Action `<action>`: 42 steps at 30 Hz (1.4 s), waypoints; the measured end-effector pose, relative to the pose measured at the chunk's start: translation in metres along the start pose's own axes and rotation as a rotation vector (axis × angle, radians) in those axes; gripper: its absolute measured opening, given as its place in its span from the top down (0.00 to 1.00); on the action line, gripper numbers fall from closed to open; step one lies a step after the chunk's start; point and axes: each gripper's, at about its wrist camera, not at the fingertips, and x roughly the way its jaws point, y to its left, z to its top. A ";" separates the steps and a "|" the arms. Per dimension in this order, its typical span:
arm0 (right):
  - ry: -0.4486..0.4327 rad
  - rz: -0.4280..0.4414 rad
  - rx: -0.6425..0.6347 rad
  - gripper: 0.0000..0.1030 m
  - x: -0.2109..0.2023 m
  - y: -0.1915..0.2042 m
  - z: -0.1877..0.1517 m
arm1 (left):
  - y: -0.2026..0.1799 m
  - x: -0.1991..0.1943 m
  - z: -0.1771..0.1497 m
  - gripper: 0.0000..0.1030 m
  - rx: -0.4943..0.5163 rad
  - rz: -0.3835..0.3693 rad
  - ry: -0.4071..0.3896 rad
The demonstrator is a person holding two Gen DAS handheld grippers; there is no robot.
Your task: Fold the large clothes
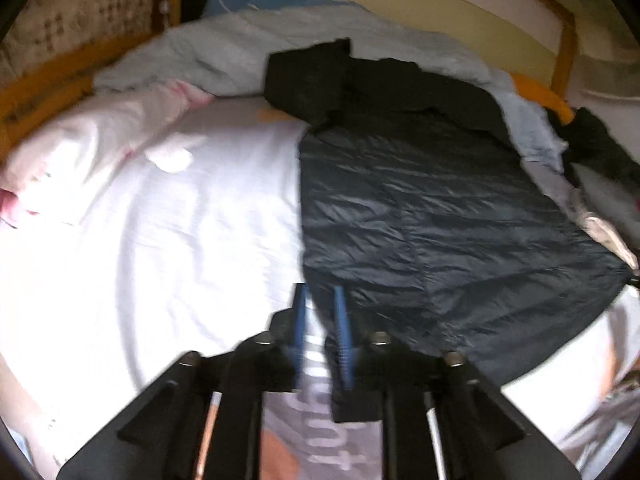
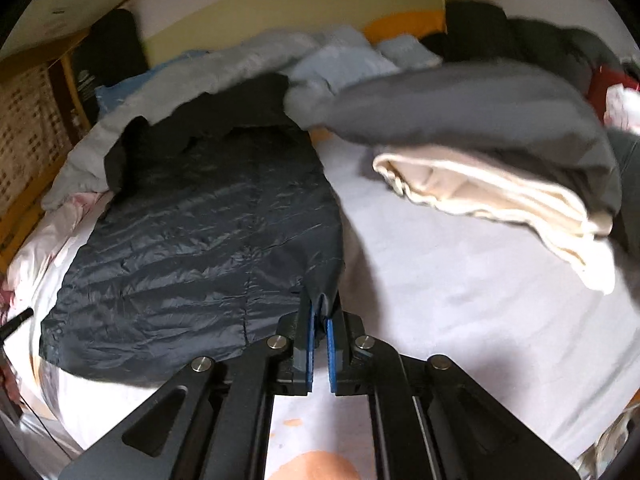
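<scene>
dark navy puffer jacket (image 2: pixel 192 240) lies spread flat on the white bed sheet (image 2: pixel 460 280), long axis running away from both cameras toward the far end of the bed; hem at the near edge, black collar or hood end (image 1: pixel 312 76) farthest away, bunched against a pale blue-grey quilt (image 1: pixel 192 56). quilted seams run across the body, one lengthwise seam down the middle

right gripper (image 2: pixel 319 318): blue pads closed on the jacket's near right hem corner, a thin fold of fabric pinched between them, corner lifted slightly off the sheet

left gripper (image 1: pixel 320 300): jaws narrowly apart at the near left hem edge; a strip of dark fabric sits against the right pad and hangs below it, printed sheet visible through the gap. frame is blurred; cannot tell if the pads press on the fabric

outward: folded stack at the jacket's right side, grey item (image 2: pixel 480 108) on top of a cream one (image 2: pixel 500 196), apart from the jacket. orange wooden bed frame (image 1: pixel 44 92) along the left side, pale yellow wall (image 2: pixel 280 12) beyond
</scene>
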 end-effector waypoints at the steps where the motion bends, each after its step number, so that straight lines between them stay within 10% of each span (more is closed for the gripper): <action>1: 0.013 -0.016 0.000 0.94 0.002 0.000 0.001 | -0.003 -0.001 0.000 0.70 0.016 -0.006 0.003; 7: 0.115 -0.081 -0.074 0.80 0.016 0.002 -0.005 | -0.032 -0.008 -0.029 0.32 0.126 -0.072 0.038; 12: 0.058 -0.123 -0.101 0.32 0.002 0.005 -0.007 | -0.058 -0.002 -0.053 0.21 0.270 -0.030 0.075; 20: 0.051 -0.128 -0.210 0.31 0.003 0.036 -0.012 | -0.054 0.017 -0.069 0.21 0.332 0.067 0.101; 28: -0.035 -0.154 -0.340 0.30 0.002 0.075 -0.035 | -0.017 -0.004 -0.041 0.21 0.077 -0.041 -0.073; 38: -0.102 -0.078 -0.807 0.27 0.007 0.158 -0.108 | -0.010 -0.008 -0.013 0.21 0.036 0.187 -0.221; 42: -0.182 -0.266 -0.727 0.27 0.021 0.152 -0.102 | 0.018 -0.016 -0.001 0.21 -0.129 0.093 -0.195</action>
